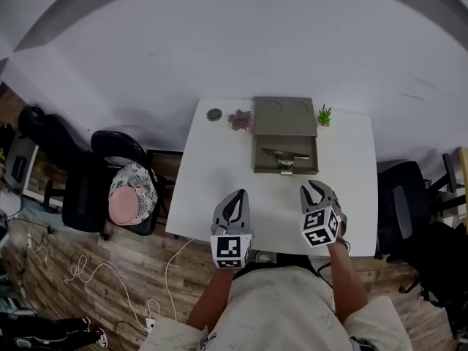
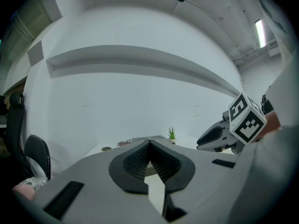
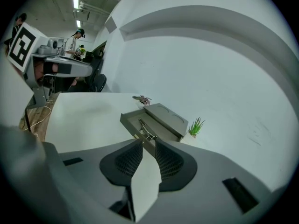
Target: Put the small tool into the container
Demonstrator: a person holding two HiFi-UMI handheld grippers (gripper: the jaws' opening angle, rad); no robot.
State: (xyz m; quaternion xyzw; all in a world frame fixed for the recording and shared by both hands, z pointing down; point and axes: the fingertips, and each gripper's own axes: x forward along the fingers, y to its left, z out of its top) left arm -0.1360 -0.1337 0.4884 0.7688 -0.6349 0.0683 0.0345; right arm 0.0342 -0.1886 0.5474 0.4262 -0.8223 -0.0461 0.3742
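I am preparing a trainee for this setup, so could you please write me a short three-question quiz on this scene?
1. True or false: the small tool lies inside the container.
2. What stands on the table by the container's far right corner? A) a small green plant B) a mug C) a roll of tape
3. Fill in: of the left gripper and the right gripper, the ___ one has its jaws apart with nothing between them.
Key: 1 true; 2 A; 3 right.
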